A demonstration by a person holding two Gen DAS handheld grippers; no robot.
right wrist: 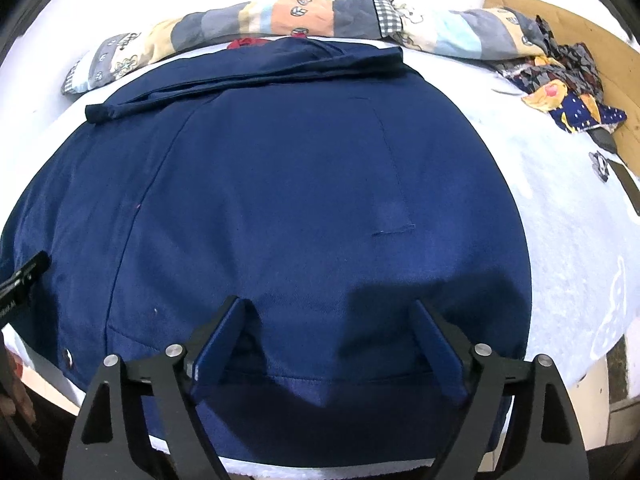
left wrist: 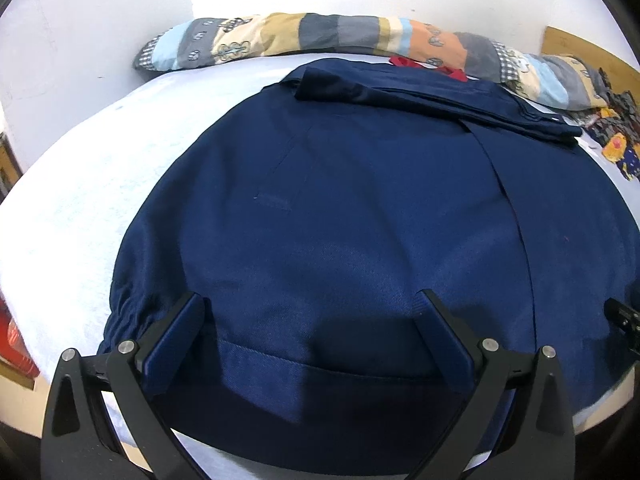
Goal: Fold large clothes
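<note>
Getting ready to fold the big blue jacket [left wrist: 340,208] lying flat on the white bed [left wrist: 72,216], with left gripper [left wrist: 312,320] and right gripper [right wrist: 328,324] both wide apart over its near hem, probably needing next to pinch that hem and lift.

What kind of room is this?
Probably a bedroom: a white-sheeted bed against a white wall, a rolled patchwork quilt along it, and a navy blue jacket spread flat.
</note>
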